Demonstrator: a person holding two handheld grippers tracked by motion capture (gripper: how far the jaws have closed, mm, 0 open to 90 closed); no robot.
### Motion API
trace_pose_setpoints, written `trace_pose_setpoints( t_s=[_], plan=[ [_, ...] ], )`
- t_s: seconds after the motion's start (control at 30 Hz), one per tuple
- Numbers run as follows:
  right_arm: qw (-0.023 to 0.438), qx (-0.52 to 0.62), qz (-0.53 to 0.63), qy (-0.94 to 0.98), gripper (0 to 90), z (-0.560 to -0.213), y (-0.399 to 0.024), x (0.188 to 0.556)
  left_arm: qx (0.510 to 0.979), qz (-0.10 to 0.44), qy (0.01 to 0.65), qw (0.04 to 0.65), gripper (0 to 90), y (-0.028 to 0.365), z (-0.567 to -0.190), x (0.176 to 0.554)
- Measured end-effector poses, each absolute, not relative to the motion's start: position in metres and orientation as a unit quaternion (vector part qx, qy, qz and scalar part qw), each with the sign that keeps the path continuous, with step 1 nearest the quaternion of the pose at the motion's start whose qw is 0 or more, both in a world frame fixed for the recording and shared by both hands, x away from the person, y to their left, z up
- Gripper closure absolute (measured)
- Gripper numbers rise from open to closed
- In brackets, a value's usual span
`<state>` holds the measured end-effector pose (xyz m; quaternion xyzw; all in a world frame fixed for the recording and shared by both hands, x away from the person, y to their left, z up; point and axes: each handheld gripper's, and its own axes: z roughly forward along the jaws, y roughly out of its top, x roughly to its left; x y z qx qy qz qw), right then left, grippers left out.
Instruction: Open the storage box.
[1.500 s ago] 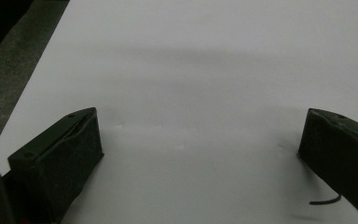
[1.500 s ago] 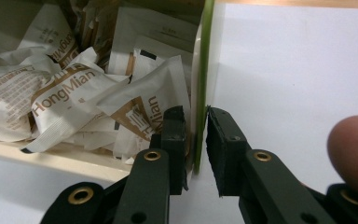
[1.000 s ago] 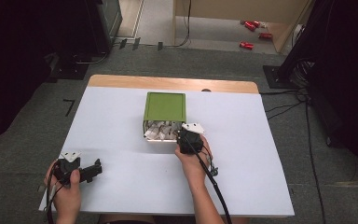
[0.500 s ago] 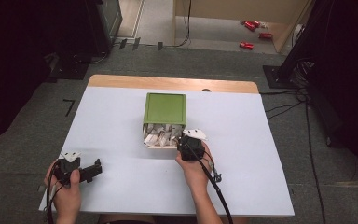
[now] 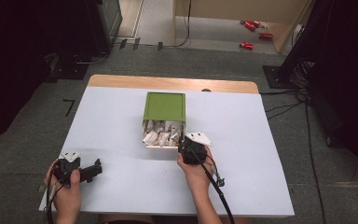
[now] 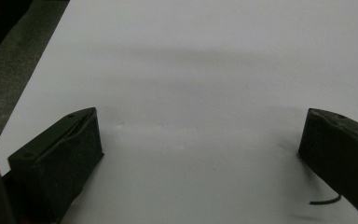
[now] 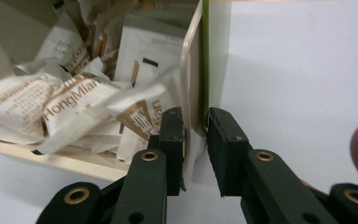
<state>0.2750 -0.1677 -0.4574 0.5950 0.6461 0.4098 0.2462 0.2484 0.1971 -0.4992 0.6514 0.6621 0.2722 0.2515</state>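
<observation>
While the right gripper [image 7: 195,135] pinches the cream drawer wall [image 7: 192,93] of the green box [image 5: 164,106] — crinkled paper sachets [image 7: 70,102] inside — the left gripper [image 6: 200,154] rests spread wide

Green box [image 5: 164,106] at mid-table, far of centre, holding a cream drawer [image 5: 160,143] pulled out toward the near side. White-and-brown paper packets [image 5: 161,133] lie heaped in the drawer. The drawer's right wall [image 7: 192,93] stands upright beside the green shell.

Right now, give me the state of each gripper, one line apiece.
Left gripper: open, nothing between its fingers, over the white table.
Right gripper: shut on the cream side wall of the green-lidded packet box.
</observation>
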Motion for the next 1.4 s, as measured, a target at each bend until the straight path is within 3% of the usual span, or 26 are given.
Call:
trace_pose_setpoints(
  t_s=[0.4,1.4],
  plan=[
    [0.263,0.592,0.429,0.63,84.4,-0.436,-0.166,0.275,0.651,0.272,0.662,0.252,0.0,0.197,-0.499,0.248],
    [0.26,0.597,0.432,0.624,87.0,-0.435,-0.166,0.262,0.652,0.272,0.662,0.251,0.0,0.197,-0.499,0.248]
  ],
)
